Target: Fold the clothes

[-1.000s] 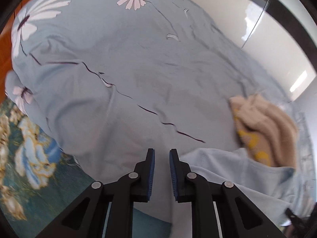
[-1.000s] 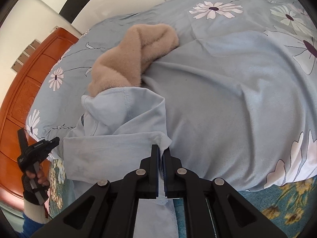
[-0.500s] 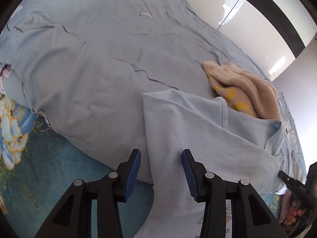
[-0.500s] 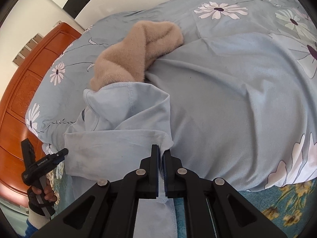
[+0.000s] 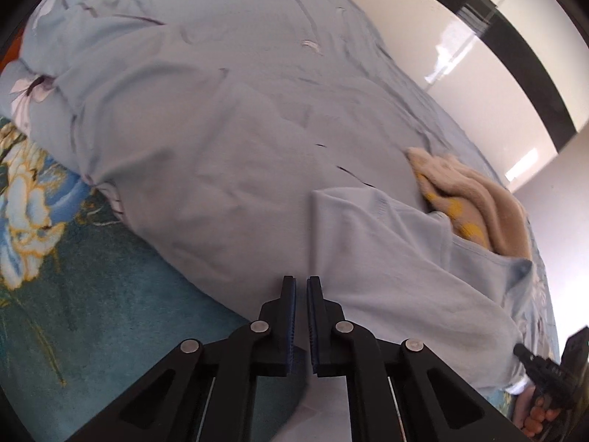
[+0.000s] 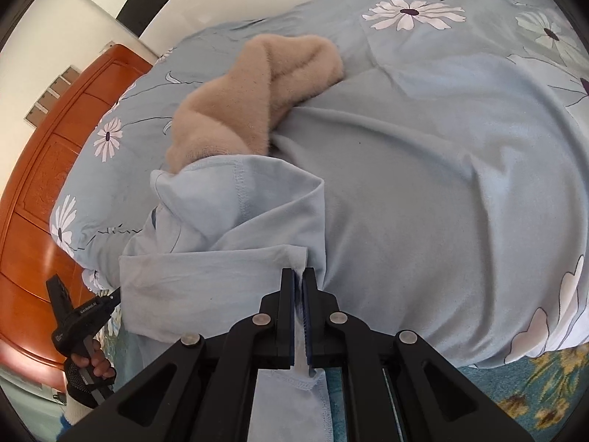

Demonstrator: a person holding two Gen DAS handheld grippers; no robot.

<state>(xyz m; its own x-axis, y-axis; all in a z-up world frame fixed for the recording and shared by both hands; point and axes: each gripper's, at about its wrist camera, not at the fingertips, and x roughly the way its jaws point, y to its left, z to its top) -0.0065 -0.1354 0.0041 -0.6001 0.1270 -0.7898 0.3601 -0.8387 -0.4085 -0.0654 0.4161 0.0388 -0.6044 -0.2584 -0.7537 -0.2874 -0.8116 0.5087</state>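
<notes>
The pale blue shirt [image 6: 228,258] lay draped over the bed's [image 6: 441,191] near edge, its right corner pinched in the closed right claw [image 6: 298,276]. The left claw [image 5: 301,283], wide apart half a second before, had narrowed to a slim gap at the shirt's left edge; whether it held cloth I could not tell, though both corners looked nearly ready for lifting into a fold.

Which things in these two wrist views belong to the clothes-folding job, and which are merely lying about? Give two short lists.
Part of the job:
- light blue garment
- right gripper, clamped on its edge
- left gripper, nearly shut at its edge; grip unclear

Just lying about:
- beige fleece garment, bunched behind
- floral duvet
- teal flowered sheet
- wooden headboard
</notes>
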